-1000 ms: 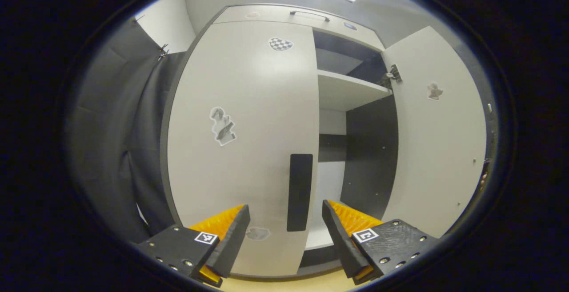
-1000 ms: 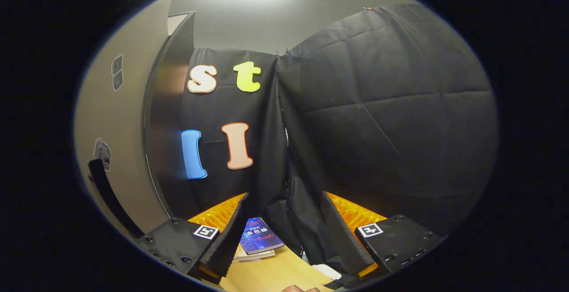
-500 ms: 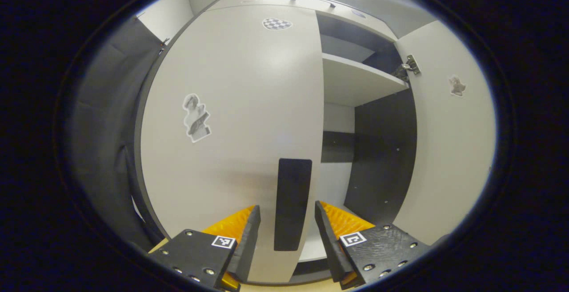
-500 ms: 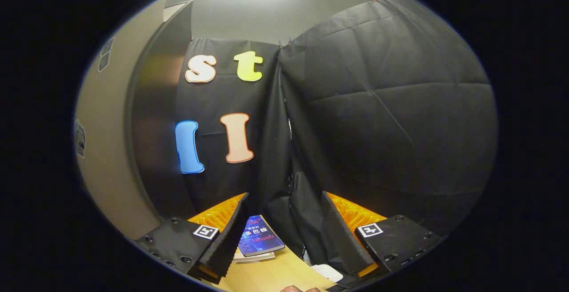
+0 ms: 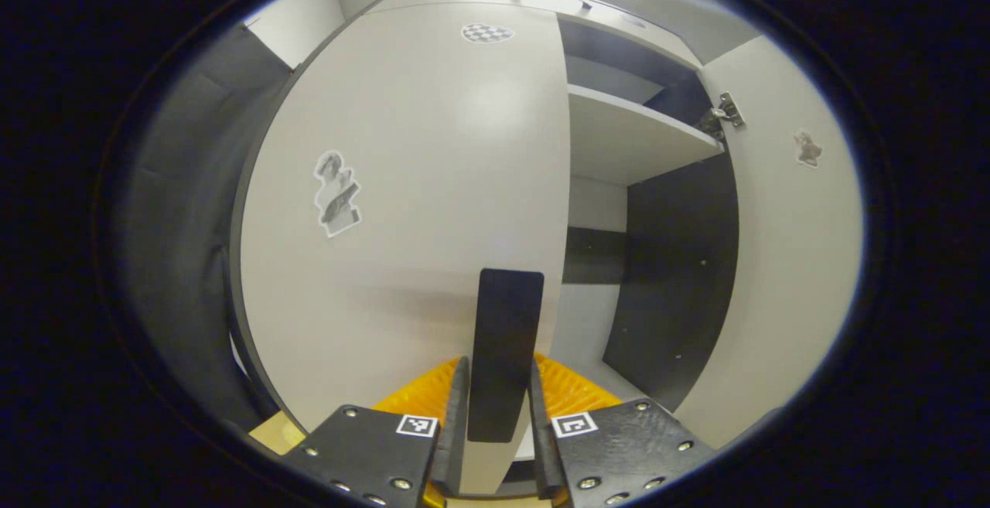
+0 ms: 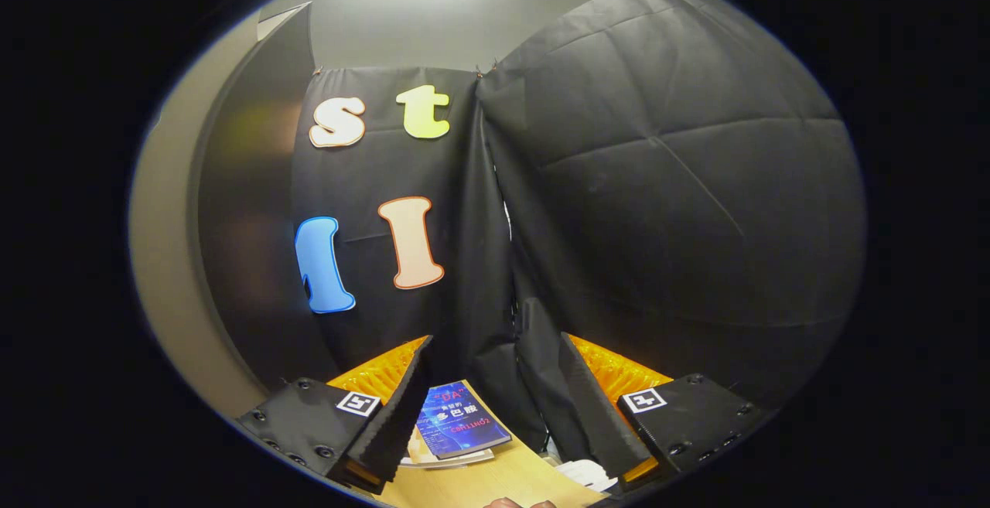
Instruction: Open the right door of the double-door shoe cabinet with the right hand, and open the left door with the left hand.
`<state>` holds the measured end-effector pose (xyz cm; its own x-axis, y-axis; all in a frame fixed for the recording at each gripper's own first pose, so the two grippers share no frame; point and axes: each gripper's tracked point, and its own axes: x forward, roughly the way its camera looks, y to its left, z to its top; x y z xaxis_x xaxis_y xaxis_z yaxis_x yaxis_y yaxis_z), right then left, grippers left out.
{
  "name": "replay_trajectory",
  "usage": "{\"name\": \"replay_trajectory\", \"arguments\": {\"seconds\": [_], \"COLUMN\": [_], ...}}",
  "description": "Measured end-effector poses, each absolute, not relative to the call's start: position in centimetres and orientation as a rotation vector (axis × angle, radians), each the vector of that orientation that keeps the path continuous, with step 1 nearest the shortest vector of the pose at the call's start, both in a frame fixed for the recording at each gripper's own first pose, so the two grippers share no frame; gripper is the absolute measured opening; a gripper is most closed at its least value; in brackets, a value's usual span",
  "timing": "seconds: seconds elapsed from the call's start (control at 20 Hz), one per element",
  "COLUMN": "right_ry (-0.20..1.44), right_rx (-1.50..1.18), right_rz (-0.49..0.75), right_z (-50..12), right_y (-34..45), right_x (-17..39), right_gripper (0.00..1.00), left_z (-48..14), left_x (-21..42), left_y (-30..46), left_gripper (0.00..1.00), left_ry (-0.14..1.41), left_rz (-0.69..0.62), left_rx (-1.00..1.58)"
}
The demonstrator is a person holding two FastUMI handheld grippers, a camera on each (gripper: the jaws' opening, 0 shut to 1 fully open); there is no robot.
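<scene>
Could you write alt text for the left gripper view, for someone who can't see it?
The left gripper has its jaws closed on the dark vertical handle of the cabinet's shut left door. Beside it the right door stands open, showing a shelf inside.

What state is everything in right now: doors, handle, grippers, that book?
White left cabinet door: closed.
White right cabinet door: swung open.
Black flat door handle: clamped between the fingers.
Left gripper: shut on the handle.
Right gripper: open, empty.
Blue book: closed, lying flat.
</scene>
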<state>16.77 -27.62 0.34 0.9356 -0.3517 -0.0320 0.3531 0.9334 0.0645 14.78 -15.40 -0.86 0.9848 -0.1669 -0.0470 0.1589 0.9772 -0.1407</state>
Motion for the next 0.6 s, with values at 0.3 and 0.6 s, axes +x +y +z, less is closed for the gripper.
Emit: {"name": "replay_trajectory", "arguments": {"seconds": [0.3,0.6], "right_ry": [0.030,0.050], "right_rx": [0.059,0.075], "right_rz": [-0.357,-0.341], "right_z": [-0.2,-0.9], "right_y": [-28.6,-28.7], "right_x": [17.6,18.1], "right_gripper": [0.98,0.92], "left_z": [-0.9,-0.9], "left_x": [15.0,15.0], "left_y": [-15.1,-14.7], "left_gripper": [0.30,0.18], "left_ry": [0.053,0.039], "left_rz": [-0.137,-0.120], "left_rx": [-0.117,-0.089]}}
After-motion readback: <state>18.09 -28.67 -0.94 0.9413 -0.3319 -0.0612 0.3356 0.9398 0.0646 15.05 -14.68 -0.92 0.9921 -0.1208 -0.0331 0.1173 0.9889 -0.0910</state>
